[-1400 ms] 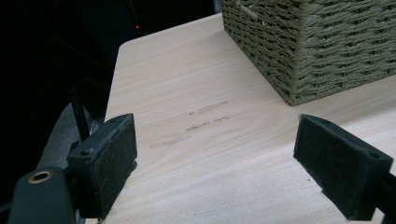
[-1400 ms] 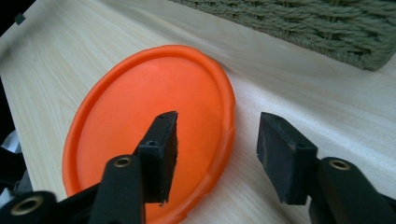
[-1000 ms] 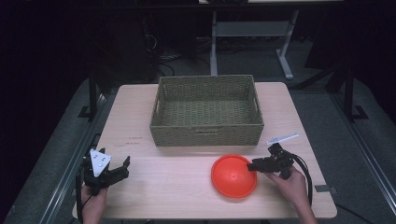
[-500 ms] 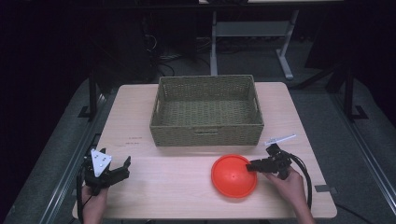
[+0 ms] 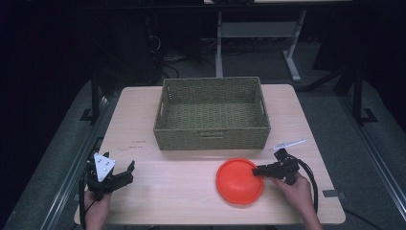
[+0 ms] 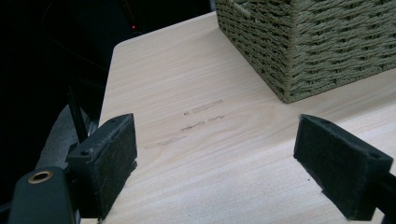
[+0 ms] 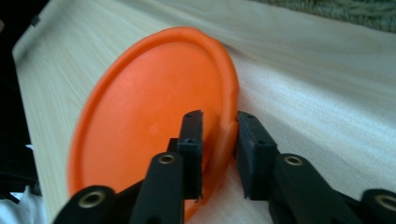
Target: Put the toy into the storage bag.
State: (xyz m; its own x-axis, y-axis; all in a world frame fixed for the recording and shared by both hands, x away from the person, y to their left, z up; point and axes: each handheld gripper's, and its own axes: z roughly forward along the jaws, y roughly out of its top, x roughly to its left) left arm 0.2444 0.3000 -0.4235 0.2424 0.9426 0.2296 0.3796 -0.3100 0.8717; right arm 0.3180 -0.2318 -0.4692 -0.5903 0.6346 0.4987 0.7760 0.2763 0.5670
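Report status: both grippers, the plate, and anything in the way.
Left gripper open, idle over bare table. Right gripper jaws shut on orange plate rim. Basket sits empty behind the plate, path looks clear.

1. Rectangular light wood-grain table (image 5: 191, 191) occupies the centre of the high view; dark grey floor surrounds it.
2. Olive-green woven rectangular basket (image 5: 213, 139) stands on the table's upper centre.
3. Round orange plastic plate (image 5: 237, 179) lies lower right of centre, just below the basket's front wall.
4. Faint pencil-like marks (image 6: 201, 119) on the tabletop, left of the basket's corner.
5. Small white strip (image 5: 289, 144) lies right of the basket.
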